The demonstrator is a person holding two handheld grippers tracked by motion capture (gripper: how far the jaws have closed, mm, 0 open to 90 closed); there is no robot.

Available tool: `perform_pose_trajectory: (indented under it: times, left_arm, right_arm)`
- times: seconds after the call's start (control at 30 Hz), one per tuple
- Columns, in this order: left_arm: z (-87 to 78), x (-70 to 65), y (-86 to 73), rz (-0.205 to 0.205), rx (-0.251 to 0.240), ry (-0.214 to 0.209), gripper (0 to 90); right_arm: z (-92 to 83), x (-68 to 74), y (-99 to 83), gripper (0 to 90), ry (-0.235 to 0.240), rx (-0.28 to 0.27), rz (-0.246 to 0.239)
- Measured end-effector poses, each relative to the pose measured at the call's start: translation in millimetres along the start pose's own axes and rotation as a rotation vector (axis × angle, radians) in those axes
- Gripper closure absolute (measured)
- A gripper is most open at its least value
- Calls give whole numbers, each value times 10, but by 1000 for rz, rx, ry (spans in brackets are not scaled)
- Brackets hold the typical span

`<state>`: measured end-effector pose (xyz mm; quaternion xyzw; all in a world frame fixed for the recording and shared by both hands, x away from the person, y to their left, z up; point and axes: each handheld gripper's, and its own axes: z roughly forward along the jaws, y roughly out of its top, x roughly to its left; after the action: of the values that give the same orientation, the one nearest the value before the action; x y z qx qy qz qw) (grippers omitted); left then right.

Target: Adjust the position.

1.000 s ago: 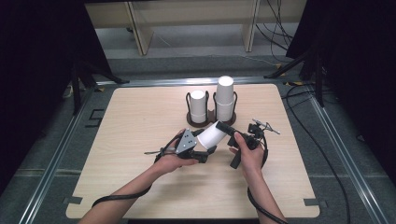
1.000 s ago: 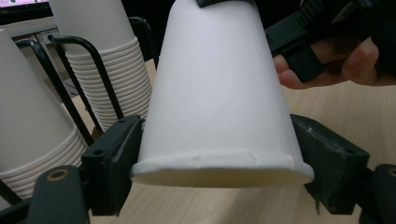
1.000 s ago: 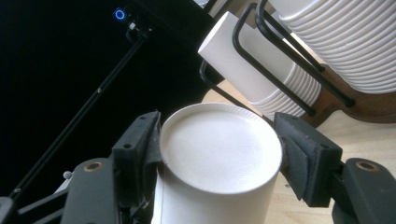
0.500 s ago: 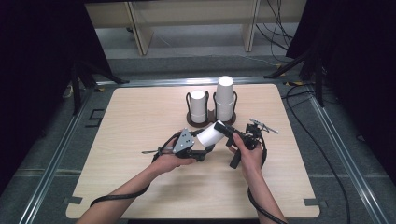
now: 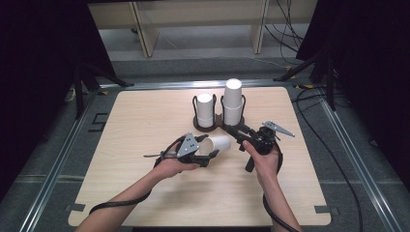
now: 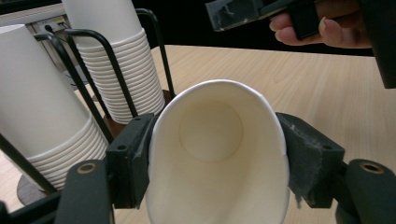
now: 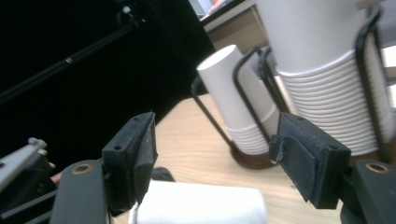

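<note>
The left gripper (image 6: pixel 217 163) has its black jaws closed on the rim end of a single white paper cup (image 6: pixel 217 154), pressing the mouth into an oval; the cup's open mouth faces the camera on that gripper and its base points away towards the stacks. In the high view the cup (image 5: pixel 218 143) lies on its side in the air just above the pale wooden worktop (image 5: pixel 135 125), held between the two hands. The right gripper (image 7: pixel 217 163) has its jaws standing wide apart with nothing between them; the cup's closed end (image 7: pixel 201 201) lies just below and in front of them, not touching either pad as far as the view shows.

Behind the cup stands a black wire two-slot cup holder (image 5: pixel 220 116) on a dark round base. Its left slot carries a shorter stack of white paper cups (image 5: pixel 205 110), its right slot a taller stack of white paper cups (image 5: pixel 232 100).

My judgement: one cup is already separate from the stacks and in hand, so the picking is done. What is left is either passing it to the right gripper or seating it on a stack; neither has begun.
</note>
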<state>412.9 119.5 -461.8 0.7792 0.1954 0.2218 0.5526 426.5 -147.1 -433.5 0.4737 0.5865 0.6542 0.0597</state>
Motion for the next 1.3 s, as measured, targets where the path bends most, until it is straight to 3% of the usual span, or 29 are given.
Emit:
perform_pose_trajectory:
  times: [0.03, 0.1, 0.13, 0.33, 0.5, 0.63, 0.77, 0.9, 0.93, 0.97, 1.0, 1.03, 1.1, 1.3]
  left_arm:
    - [-4, 1, 0, -7, -4, -4, 326]
    - [-14, 2, 3, -6, -2, -6, 335]
    - [-17, 2, 2, -2, -2, -6, 337]
    - [-41, 28, 25, 10, 3, -8, 342]
    - [-102, 65, 82, 17, -2, -16, 347]
    - [-178, 118, 143, 30, 3, -28, 349]
    - [-241, 176, 199, 22, 11, -36, 351]
    - [-314, 257, 285, 57, 69, -62, 352]
    - [-327, 266, 310, 58, 74, -65, 352]
    - [-338, 284, 339, 69, 89, -77, 353]
    - [-356, 305, 373, 87, 102, -85, 352]
    - [-367, 317, 393, 94, 115, -94, 353]
    - [-394, 347, 438, 132, 141, -113, 353]
    - [-436, 365, 513, 236, 224, -183, 352]
  right_arm:
    - [-13, -23, 2, 306, -14, -2, -25]
    - [-49, -34, -2, 306, -11, -3, -4]
    - [-57, -47, 1, 306, -18, -12, -20]
    - [-93, -73, -7, 307, -30, -4, -12]
    - [-115, -89, -19, 311, -54, 32, -76]
    - [-126, -90, -55, 314, -54, 82, -157]
    - [-131, -67, -88, 316, -71, 154, -312]
    - [-112, -28, -131, 311, -58, 224, -418]
    - [-105, -11, -148, 309, -50, 242, -424]
    - [-109, -12, -142, 306, -61, 261, -480]
    - [-100, -5, -150, 304, -52, 275, -505]
    - [-94, 21, -172, 301, -43, 301, -494]
    - [-78, 23, -181, 298, -29, 311, -550]
    - [-44, 118, -246, 270, 23, 366, -609]
